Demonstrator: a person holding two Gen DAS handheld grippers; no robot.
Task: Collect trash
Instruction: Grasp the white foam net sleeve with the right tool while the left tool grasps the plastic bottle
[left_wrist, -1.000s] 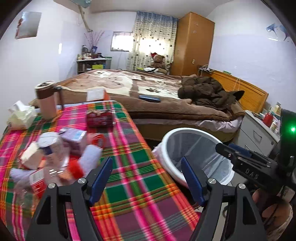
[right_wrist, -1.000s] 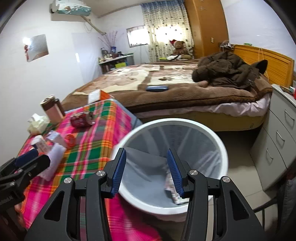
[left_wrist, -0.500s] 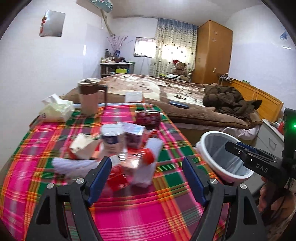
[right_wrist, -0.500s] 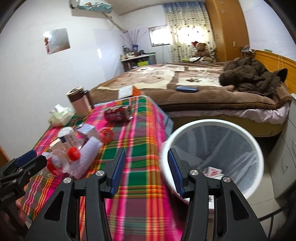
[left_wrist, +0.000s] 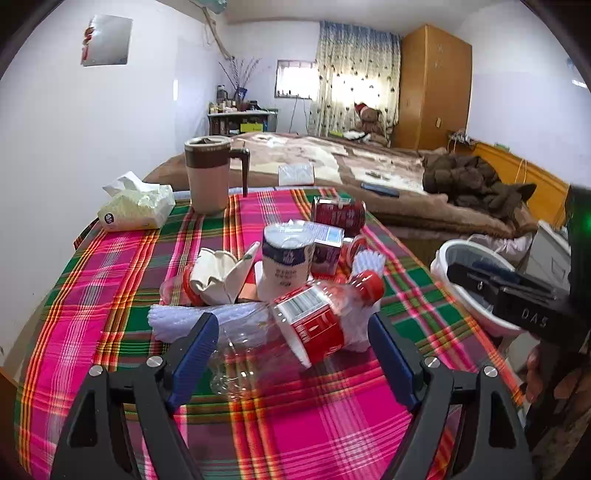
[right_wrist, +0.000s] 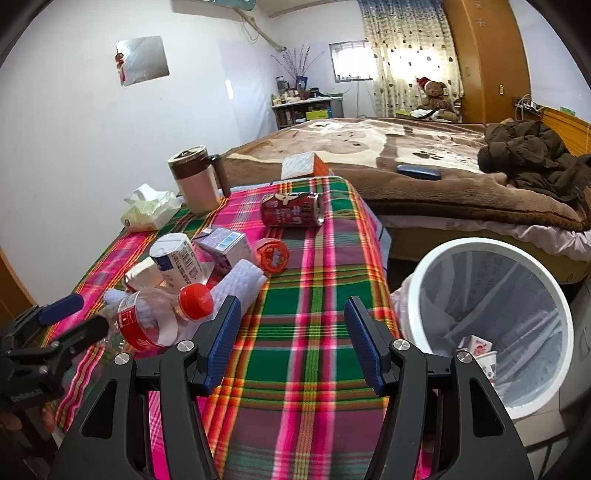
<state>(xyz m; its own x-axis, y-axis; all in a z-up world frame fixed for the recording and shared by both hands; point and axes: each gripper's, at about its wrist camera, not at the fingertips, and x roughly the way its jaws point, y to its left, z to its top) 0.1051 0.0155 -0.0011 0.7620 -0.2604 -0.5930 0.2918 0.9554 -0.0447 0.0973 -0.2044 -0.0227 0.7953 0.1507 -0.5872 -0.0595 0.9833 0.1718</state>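
A pile of trash lies on the plaid tablecloth (left_wrist: 110, 295): a clear plastic bottle (left_wrist: 314, 317) with a red label and cap, a white tub (left_wrist: 288, 254), a crumpled paper cup (left_wrist: 218, 277), a purple carton (left_wrist: 327, 243) and a red can (left_wrist: 338, 214). My left gripper (left_wrist: 293, 332) hovers right at the bottle. Its jaws are opening, with the bottle between the tips and untouched. My right gripper (right_wrist: 293, 314) is over bare cloth to the right of the bottle (right_wrist: 155, 321), its jaws opening with nothing between them. The white bin (right_wrist: 480, 243) stands off the table's right edge and holds a few scraps.
A lidded brown mug (left_wrist: 208, 173) and a tissue pack (left_wrist: 136, 206) stand at the table's far left. Behind the table is a bed (right_wrist: 406, 147) with a dark jacket (right_wrist: 528, 155) and a phone (right_wrist: 419, 171). Grey drawers stand to the right of the bin.
Both views have swung left from the bin to the trash pile on the table. The left gripper has come up to the bottle. Both pairs of jaws stand wider.
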